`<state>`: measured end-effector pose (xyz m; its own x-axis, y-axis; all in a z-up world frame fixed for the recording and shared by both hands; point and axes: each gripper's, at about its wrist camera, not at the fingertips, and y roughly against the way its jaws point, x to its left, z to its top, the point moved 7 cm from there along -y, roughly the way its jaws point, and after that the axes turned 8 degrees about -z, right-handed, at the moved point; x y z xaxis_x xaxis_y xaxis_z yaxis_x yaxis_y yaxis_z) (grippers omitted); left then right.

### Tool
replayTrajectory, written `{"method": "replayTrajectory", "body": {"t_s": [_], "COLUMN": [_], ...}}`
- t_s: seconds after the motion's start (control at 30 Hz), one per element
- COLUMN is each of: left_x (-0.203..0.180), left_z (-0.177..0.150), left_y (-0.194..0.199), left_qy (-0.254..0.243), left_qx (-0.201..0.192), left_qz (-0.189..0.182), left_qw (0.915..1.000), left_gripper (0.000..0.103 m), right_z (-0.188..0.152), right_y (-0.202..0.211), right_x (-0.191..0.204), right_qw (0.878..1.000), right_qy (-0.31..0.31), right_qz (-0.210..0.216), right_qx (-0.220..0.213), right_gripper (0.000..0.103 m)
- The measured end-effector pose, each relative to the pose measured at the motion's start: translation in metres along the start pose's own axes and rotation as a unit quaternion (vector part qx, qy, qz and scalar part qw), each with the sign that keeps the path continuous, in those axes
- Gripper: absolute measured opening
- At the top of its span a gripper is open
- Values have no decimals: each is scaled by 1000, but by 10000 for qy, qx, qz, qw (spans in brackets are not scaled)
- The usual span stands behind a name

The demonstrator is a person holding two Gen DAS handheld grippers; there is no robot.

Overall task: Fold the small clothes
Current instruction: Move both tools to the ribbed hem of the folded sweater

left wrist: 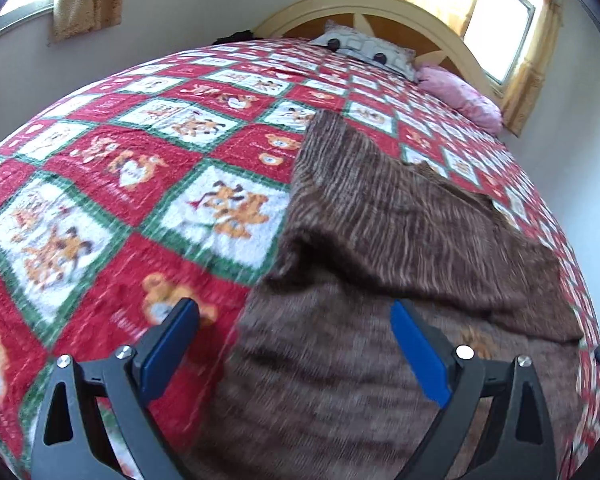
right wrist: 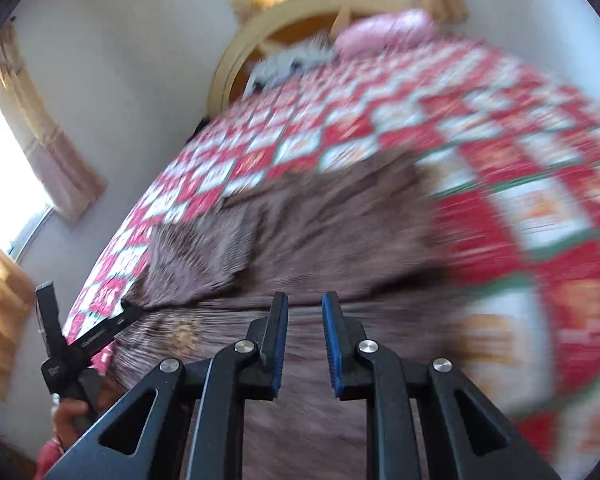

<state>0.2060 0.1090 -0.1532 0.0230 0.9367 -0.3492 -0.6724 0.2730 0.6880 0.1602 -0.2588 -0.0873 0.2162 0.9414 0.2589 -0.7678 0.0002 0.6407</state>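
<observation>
Brown garment [left wrist: 400, 240] partly folded on quilted bed [left wrist: 120, 160]. Left gripper [left wrist: 296, 344] jaws wide, empty. Right gripper [right wrist: 305, 344] jaws narrowly apart, nothing between.

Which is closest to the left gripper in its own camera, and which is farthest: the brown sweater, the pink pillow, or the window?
From the left gripper:
1. Brown sweater, right beneath the fingers.
2. Pink pillow, at the bed's head, right side.
3. Window, on the wall behind.

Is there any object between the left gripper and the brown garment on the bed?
Nothing visible. The left gripper hangs open right over the brown garment, with no other object between them. The garment lies alone on the quilt; the pillows are far off by the headboard.
</observation>
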Motion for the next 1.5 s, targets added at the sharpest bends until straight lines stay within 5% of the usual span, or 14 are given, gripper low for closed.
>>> {"method": "replayTrajectory", "body": {"t_s": [0.03, 0.17, 0.2, 0.37, 0.7, 1.07, 1.23, 1.5], "left_x": [4, 21, 25, 32, 27, 22, 21, 34], "left_z": [-7, -28, -35, -65, -125, -156, -159, -160], "left_y": [10, 41, 50, 76, 120, 124, 119, 120], "left_qy": [-91, -340, -338, -213, -869, -1056, -1357, -1043], "left_qx": [15, 149, 164, 476, 610, 887, 960, 1009], "left_qz": [-4, -316, -440, -1075, -1070, -717, -46, 213], "left_qw": [10000, 9988, 9983, 9928, 9886, 9878, 9861, 9892], "left_gripper": [99, 99, 99, 99, 99, 99, 99, 101], "right_z": [1, -13, -23, -78, -140, -174, -177, -186], "right_y": [15, 73, 88, 106, 104, 127, 127, 114], "right_x": [-15, -62, -72, -76, -39, -38, -35, -35], "right_qw": [10000, 9997, 9995, 9992, 9928, 9904, 9910, 9911], "right_qy": [-25, -160, -239, -46, 813, 1099, 1032, 1017], "right_qz": [-82, -170, -138, 145, 286, 166, 265, 95], "right_qx": [-50, -104, -122, 382, 833, 818, 813, 859], "right_gripper": [22, 62, 64, 64, 64, 64, 64, 64]}}
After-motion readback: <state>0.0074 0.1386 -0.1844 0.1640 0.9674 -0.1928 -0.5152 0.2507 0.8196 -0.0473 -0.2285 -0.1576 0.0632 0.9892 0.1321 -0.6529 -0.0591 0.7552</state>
